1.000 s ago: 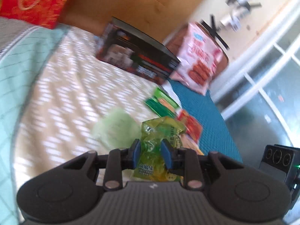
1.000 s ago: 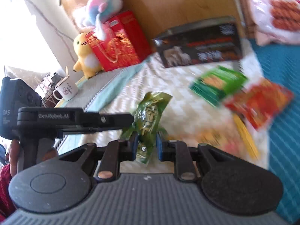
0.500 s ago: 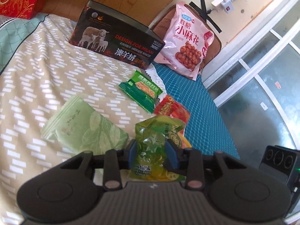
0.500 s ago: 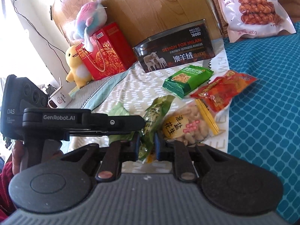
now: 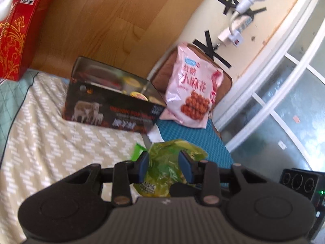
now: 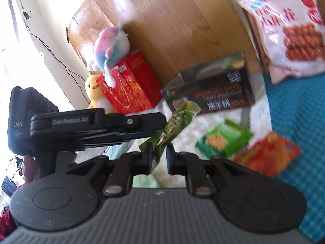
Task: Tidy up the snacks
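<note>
Green pack (image 5: 164, 168) sits low centre of the left-wrist frame, between the left gripper's (image 5: 164, 167) blue pads, which press on it at both sides; in the right-wrist view the same pack (image 6: 174, 126) runs up from the right gripper (image 6: 159, 157), pinched at its lower end, so both grippers grasp 1 pack, and it appears lifted clear of the bed. Handling, judged: light, soft crinkly film, glossy and likely slippery, contents loose and lumpy; it flops rather than holds shape. Best hold looks like the flat sealed end or the crimped edge, not the puffed middle, where squeezing could crush the contents or let the film slide. Likely target is the tin (image 5: 113, 105), open, mid-frame, with round shapes inside too blurred to name. Other snacks in the right-wrist view: green packet (image 6: 225, 140) and red packet (image 6: 268, 154) at lower right; pink bag (image 5: 193, 89) leans upper right of the tin. Surface: soft bed with a beige patterned sheet (image 5: 50, 146) and a blue mat (image 5: 195, 138). Room: wooden headboard (image 5: 113, 20), red gift bag (image 6: 130, 85), 2 plush toys, glazed door at right.
</note>
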Motion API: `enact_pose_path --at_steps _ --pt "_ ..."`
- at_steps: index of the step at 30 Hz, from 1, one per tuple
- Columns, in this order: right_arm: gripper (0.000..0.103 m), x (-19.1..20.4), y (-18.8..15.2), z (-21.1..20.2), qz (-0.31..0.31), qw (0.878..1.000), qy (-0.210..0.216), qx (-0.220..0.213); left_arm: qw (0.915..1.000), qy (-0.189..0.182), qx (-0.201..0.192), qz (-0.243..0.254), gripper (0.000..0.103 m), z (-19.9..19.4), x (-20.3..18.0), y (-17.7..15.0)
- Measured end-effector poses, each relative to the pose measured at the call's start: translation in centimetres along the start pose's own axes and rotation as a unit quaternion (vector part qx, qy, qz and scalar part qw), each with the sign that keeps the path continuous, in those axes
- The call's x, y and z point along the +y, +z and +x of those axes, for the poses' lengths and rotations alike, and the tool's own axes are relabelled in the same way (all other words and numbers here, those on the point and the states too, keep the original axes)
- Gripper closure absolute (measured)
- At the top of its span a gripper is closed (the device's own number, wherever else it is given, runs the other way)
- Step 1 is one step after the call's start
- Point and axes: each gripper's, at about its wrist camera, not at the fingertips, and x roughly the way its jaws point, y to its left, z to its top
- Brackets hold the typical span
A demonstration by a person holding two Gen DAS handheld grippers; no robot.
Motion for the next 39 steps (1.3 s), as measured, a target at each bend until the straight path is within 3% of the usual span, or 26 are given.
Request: enact_pose_path --at_steps 8,11,15,20,23,24,31,34,39 --pt "0.087 -1.6 -2.7 0.5 0.038 0.998 -0.002 0.042 0.9981 0.025 0.052 -0.020 0.072 1.2 1.7 -3.6" --pt "0.088 -1.4 -4.4 -0.4 0.037 0.998 -0.011 0.058 0.9972 0.041 0.063 -0.004 0.072 1.1 1.4 -5.5" --pt "0.088 -0.5 -6.0 -1.4 0.014 0.998 -0.040 0.055 0.9933 0.092 0.050 0.049 0.072 0.2 -0.4 -7.0" --pt "0.081 0.6 -7.0 -2.6 0.004 0.996 -0.079 0.030 0.9869 0.139 0.040 0.071 0.072 -1.1 -1.4 -7.9" --pt "0.063 1.4 -7.5 -3.4 -0.008 0.995 -0.101 0.011 0.9861 0.150 0.034 0.064 0.070 -2.0 -1.0 -8.4" --pt "0.061 1.5 -7.7 -3.6 -0.010 0.994 -0.107 0.005 0.9852 0.156 0.031 0.064 0.070 -2.3 -1.0 -8.6" --pt "0.060 1.7 -8.5 -4.6 0.015 0.992 -0.123 -0.022 0.9807 0.182 0.015 0.070 0.067 -3.5 -0.9 -9.5" --pt "0.053 1.9 -8.5 -5.3 0.008 0.990 -0.135 -0.044 0.9808 0.182 0.013 0.069 0.066 -3.6 -0.8 -9.6" --pt "0.053 2.3 -8.7 -6.2 0.003 0.986 -0.150 -0.079 0.9808 0.180 0.013 0.073 0.066 -3.8 -0.6 -9.7"
